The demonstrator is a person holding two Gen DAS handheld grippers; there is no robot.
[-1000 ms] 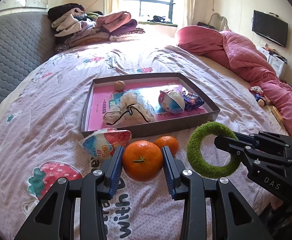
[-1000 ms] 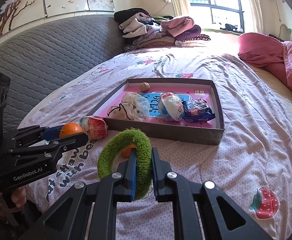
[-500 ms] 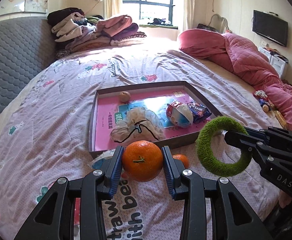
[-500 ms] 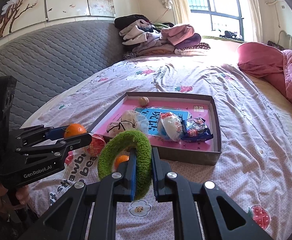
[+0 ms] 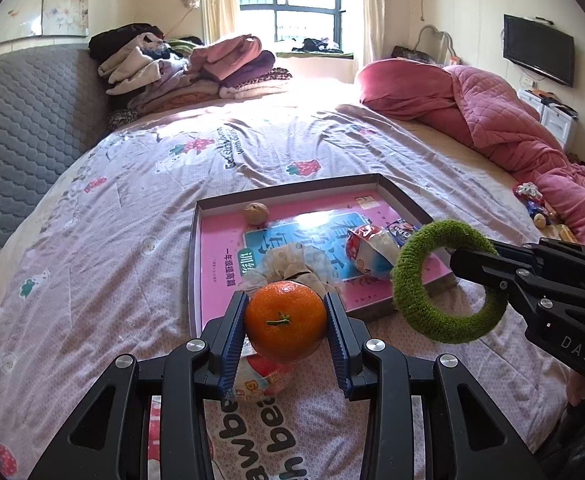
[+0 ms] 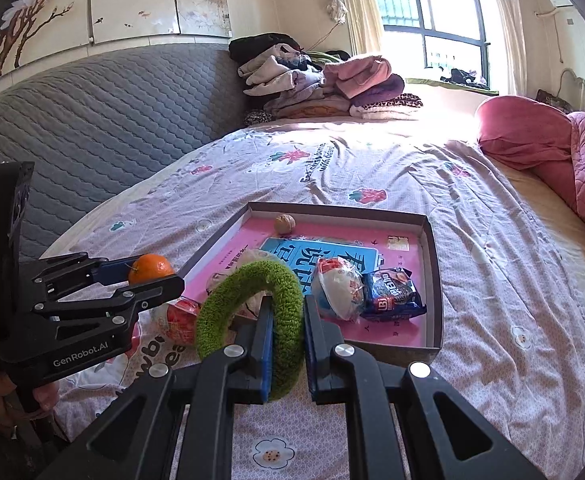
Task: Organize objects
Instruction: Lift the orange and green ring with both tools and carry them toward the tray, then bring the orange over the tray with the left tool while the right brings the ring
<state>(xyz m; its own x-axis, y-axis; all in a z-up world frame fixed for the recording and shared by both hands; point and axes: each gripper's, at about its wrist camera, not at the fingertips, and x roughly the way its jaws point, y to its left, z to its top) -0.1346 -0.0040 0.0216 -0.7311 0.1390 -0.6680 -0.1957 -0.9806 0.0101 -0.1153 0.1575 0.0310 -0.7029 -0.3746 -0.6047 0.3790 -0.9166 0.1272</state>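
My left gripper (image 5: 286, 324) is shut on an orange (image 5: 285, 321) and holds it above the bed, just in front of the near edge of a shallow pink-lined box (image 5: 196, 248). It also shows in the right wrist view (image 6: 148, 269). My right gripper (image 6: 285, 334) is shut on a fuzzy green ring (image 6: 252, 304), held in the air near the box's front right corner (image 5: 448, 284). The box (image 6: 432, 280) holds a walnut (image 6: 284, 224), a white drawstring pouch (image 5: 292, 264) and snack packets (image 6: 392, 294).
A red and white snack packet (image 5: 260, 372) lies on the strawberry-print bedsheet under my left gripper. A grey quilted headboard (image 6: 92, 128) runs along the left. Folded clothes (image 5: 196, 68) are piled at the far end. A pink quilt (image 5: 512, 128) lies at the right.
Both grippers have risen and moved forward toward the box with the orange and the ring still held. The small second orange on the sheet has gone out of sight.
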